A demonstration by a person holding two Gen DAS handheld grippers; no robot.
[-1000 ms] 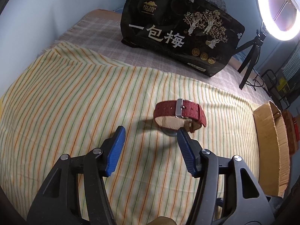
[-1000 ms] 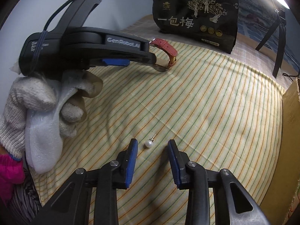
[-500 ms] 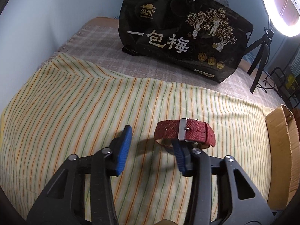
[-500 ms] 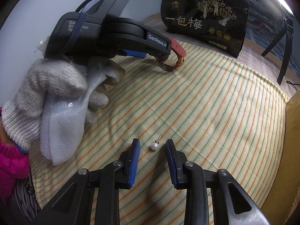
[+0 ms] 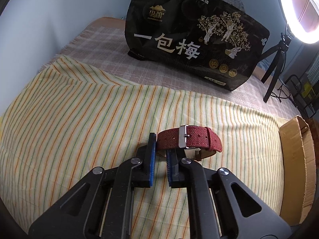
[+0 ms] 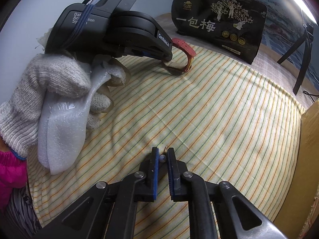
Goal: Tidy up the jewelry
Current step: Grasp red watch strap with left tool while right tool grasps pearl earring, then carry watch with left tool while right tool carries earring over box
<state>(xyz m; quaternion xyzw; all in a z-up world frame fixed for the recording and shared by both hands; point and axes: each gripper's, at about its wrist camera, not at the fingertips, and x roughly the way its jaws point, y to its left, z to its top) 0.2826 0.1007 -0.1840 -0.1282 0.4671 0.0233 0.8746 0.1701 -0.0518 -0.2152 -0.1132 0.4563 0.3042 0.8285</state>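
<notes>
Black snack bag [image 5: 191,39] upright at back on checked cloth [image 5: 103,39]; striped cloth [image 5: 79,119] in front; ring light [image 5: 297,10], cardboard box [image 5: 297,159] right.

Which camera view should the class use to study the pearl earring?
The right wrist view. There the pearl earring sits between the closing jaws of the right gripper, its thin post poking up behind, on the striped cloth. The left wrist view does not show the earring at all.
</notes>
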